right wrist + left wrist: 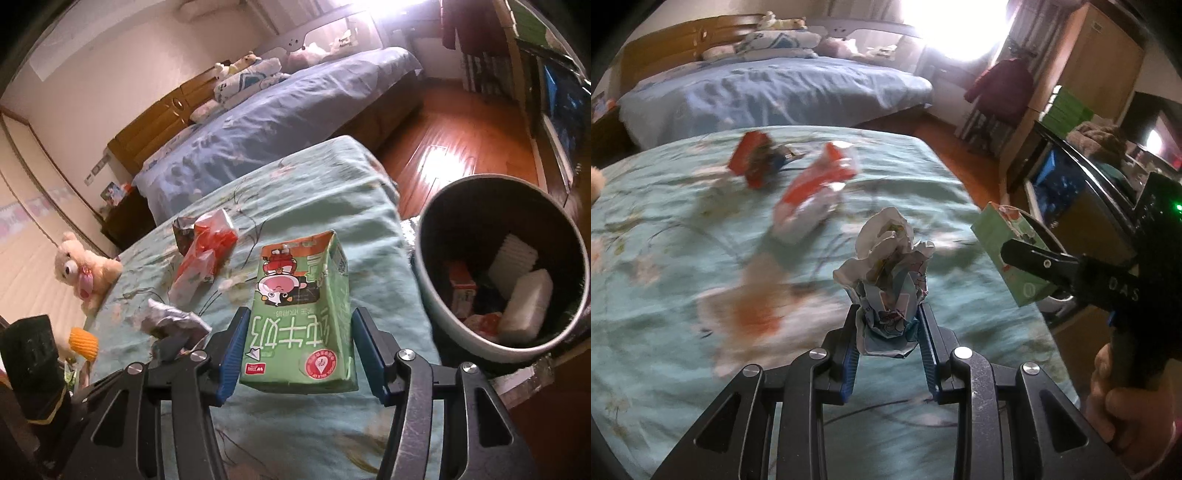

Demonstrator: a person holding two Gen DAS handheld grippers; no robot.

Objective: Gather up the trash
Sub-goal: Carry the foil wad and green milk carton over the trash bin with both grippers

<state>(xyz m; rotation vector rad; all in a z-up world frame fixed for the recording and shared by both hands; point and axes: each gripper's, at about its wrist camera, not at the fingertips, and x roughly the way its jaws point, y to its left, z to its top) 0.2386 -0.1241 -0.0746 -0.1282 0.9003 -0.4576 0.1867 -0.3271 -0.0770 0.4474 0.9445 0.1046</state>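
Note:
My left gripper (888, 314) is shut on a crumpled paper wad (886, 269), held above the teal bed cover (665, 229); the wad also shows in the right wrist view (173, 319). My right gripper (299, 325) is shut on a green milk carton (301, 317), held upside down above the cover near the bed's right edge; the carton also shows in the left wrist view (1008, 251). A round trash bin (436, 295) with several pieces of trash inside stands on the floor to the right. Two red and white wrappers (812, 192) (753, 158) lie on the cover farther back.
A cream teddy bear (83, 271) sits at the cover's left edge. A second bed with a blue cover (280, 122) stands behind. Wooden floor (454, 147) lies right of the beds, with shelves and a cabinet (1097, 62) beyond. A blurred orange patch (757, 306) shows on the cover.

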